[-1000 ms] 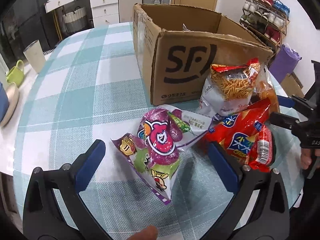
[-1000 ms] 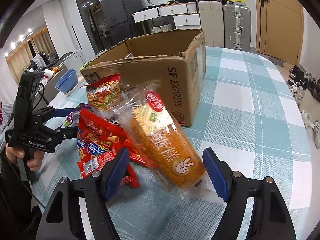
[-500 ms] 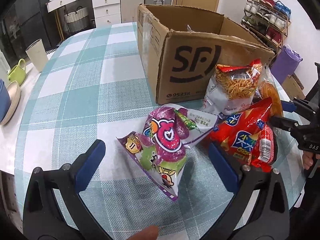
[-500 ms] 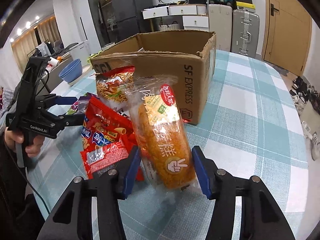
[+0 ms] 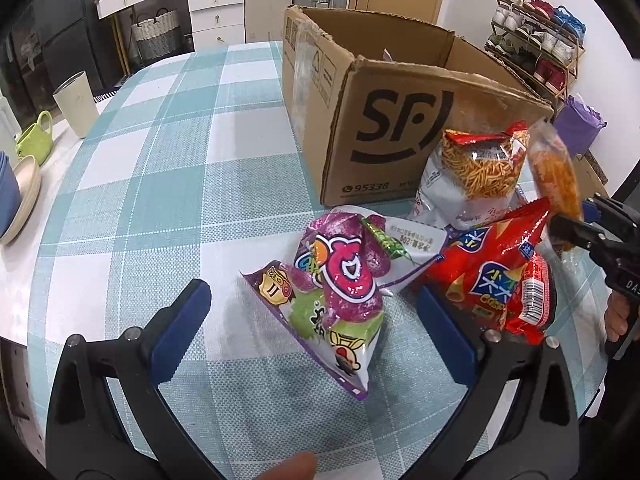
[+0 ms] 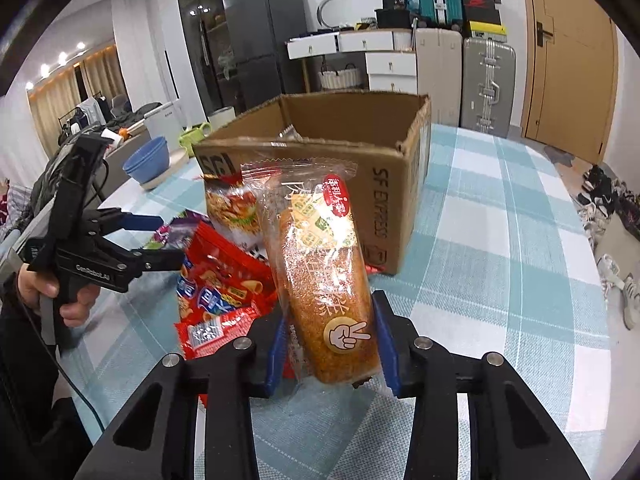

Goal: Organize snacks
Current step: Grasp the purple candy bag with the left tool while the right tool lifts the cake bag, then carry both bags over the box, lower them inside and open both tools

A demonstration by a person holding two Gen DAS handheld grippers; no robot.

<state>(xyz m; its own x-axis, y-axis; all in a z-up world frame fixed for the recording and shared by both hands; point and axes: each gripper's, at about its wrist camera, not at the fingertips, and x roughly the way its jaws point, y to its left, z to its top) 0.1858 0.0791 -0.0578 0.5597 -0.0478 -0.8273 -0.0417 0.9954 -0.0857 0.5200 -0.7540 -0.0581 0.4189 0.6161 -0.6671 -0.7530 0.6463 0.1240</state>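
Observation:
My right gripper (image 6: pixel 330 354) is shut on the orange cake roll packet (image 6: pixel 320 280), which stands tilted up off the table; the same packet (image 5: pixel 556 176) shows at the right of the left wrist view. My left gripper (image 5: pixel 312 324) hangs open over the purple snack bag (image 5: pixel 340 280), its pads apart on either side. A red chip bag (image 5: pixel 492 276) lies to the right of it, and a noodle snack bag (image 5: pixel 476 172) leans on the open SF cardboard box (image 5: pixel 384 120). The box (image 6: pixel 344 136) stands behind the cake roll.
The checked tablecloth (image 5: pixel 160 184) covers a round table. A beige cup (image 5: pixel 76 104), a green mug (image 5: pixel 36 136) and stacked bowls (image 5: pixel 16 200) sit at the left edge. Drawers, suitcases and a shoe rack (image 5: pixel 540 52) stand beyond.
My right gripper closed its jaws onto the cake roll and tipped it upright off the table. The left gripper stayed in place, open.

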